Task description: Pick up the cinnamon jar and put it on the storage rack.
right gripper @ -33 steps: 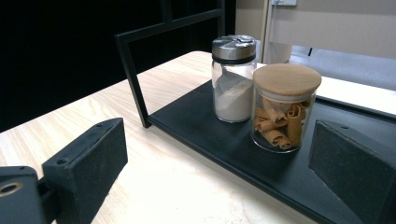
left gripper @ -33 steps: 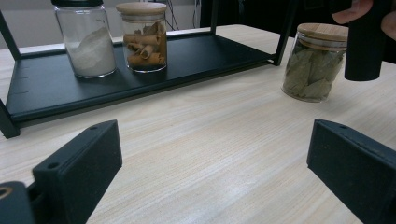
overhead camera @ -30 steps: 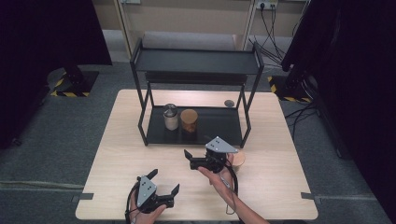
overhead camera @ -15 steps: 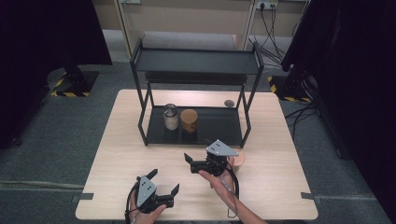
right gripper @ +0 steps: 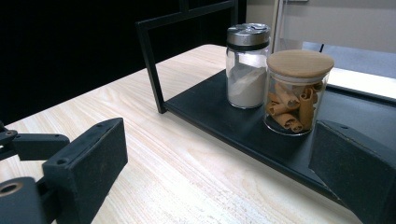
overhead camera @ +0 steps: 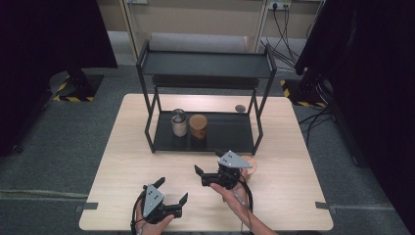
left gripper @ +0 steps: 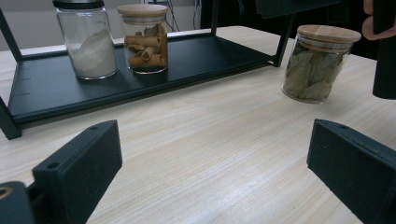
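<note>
Tongs in both hands stood wide with nothing between their jaws. In the high view the left tongs sat low in the frame, left of centre, above the near edge of the pale wooden desk, while the right tongs hovered a little higher, near the middle, their jaws turned toward the left of the picture. Just to the right of the right tongs, partly hidden behind their grey plate, the wooden lid of the bay-leaf jar showed on the desk, in front of the shelf rack's right front leg. The left gripper view gave that jar clearly at upper right: glass, filled with green leaves, upright on the desk, outside the rack and apart from both jaws. On the rack's black lower tray, toward its left half, two more jars stood side by side: the white-powder jar with a metal cap on the left and the cinnamon jar with a wooden lid just beside it on the right. The right gripper view showed the same pair in the upper right of its frame, powder jar behind and left, cinnamon jar nearer, both upright. A small dark round object lay on the desk behind the rack, too small to identify.
</note>
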`<action>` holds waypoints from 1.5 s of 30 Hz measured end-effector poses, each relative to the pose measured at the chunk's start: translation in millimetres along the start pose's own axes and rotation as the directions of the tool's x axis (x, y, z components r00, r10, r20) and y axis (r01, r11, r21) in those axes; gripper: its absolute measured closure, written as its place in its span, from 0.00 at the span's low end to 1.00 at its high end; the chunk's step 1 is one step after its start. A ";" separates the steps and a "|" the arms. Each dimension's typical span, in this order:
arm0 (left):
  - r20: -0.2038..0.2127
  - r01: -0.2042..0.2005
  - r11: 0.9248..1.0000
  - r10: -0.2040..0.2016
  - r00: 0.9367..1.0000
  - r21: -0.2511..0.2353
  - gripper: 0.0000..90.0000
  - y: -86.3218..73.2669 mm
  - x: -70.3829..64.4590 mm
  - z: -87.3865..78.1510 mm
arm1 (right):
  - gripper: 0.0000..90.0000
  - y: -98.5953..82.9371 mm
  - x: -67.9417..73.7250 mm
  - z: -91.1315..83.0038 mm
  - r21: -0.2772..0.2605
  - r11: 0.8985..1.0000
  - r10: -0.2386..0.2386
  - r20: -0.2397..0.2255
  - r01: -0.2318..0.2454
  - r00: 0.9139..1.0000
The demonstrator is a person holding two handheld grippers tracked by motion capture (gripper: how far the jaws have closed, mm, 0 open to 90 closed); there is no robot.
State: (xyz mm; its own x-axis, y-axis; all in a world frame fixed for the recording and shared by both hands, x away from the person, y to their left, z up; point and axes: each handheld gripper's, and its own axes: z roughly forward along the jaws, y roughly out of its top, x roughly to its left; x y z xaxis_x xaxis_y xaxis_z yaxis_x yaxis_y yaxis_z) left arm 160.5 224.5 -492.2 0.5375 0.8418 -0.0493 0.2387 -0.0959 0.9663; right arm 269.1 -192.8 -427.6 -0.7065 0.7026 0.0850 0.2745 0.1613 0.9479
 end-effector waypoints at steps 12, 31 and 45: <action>-0.001 0.000 1.000 0.000 1.000 -0.003 0.03 -0.1 0.0 -0.3 | 0.06 -8.0 -1.9 -10.6 0.012 1.000 0.000 -0.008 0.000 1.000; -0.001 0.001 1.000 -0.001 1.000 -0.004 0.03 -0.2 0.3 -0.5 | 0.06 -15.0 -3.8 -20.7 0.017 1.000 0.008 -0.013 -0.008 1.000; -0.003 0.005 1.000 -0.005 1.000 -0.006 0.03 -0.5 0.2 -0.5 | 0.06 -21.1 -4.3 -28.7 0.020 1.000 0.003 -0.004 -0.003 1.000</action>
State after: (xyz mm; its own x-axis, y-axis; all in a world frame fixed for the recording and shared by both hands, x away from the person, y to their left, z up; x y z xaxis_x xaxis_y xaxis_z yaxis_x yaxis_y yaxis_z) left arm 160.0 224.9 -492.6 0.5337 0.8440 -0.0531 0.2366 -0.0887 0.9676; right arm 247.7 -219.2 -439.1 -0.7086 0.7000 0.0889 0.2895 0.1735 0.9413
